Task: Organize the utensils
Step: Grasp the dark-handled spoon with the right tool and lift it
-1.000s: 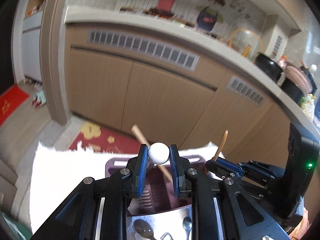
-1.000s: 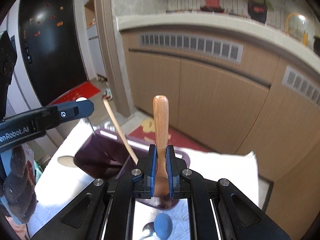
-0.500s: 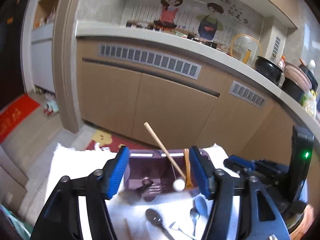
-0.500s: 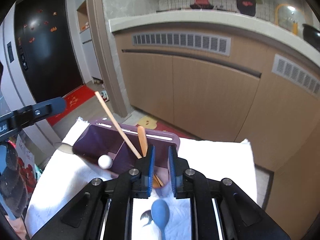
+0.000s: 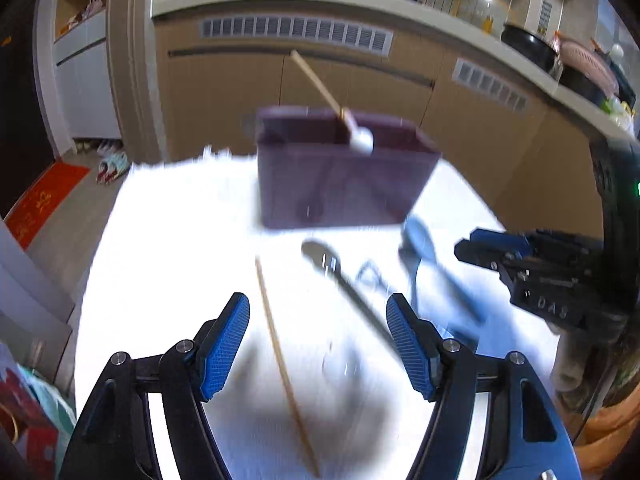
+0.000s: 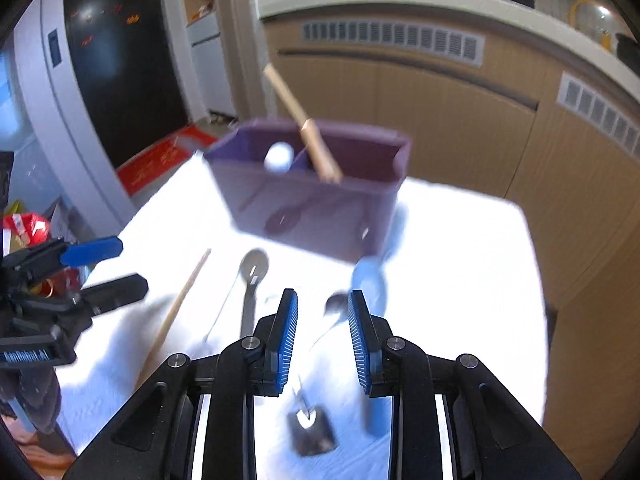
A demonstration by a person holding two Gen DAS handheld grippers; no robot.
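Observation:
A purple utensil holder point(image 5: 340, 172) stands on the white cloth; it also shows in the right wrist view point(image 6: 316, 196). A white ball-ended utensil point(image 5: 362, 139) and a wooden stick point(image 5: 316, 84) stand in it; the right wrist view shows the ball point(image 6: 279, 157) and a wooden handle point(image 6: 316, 148). A chopstick point(image 5: 280, 360), a metal spoon point(image 5: 340, 276) and a blue spoon point(image 5: 420, 240) lie on the cloth. My left gripper point(image 5: 318, 344) is open and empty above the chopstick. My right gripper point(image 6: 322, 340) is open and empty above the spoons point(image 6: 370, 280).
The white cloth point(image 5: 168, 264) covers the table. Wooden kitchen cabinets point(image 5: 240, 88) and a counter with pots point(image 5: 528, 44) stand behind. A red doormat point(image 5: 44, 200) lies on the floor at left. A small dark item point(image 6: 312, 428) lies under my right gripper.
Both grippers let go of their utensils into the purple holder, opened, and pulled back and down over the loose utensils on the cloth. The view is motion-blurred.

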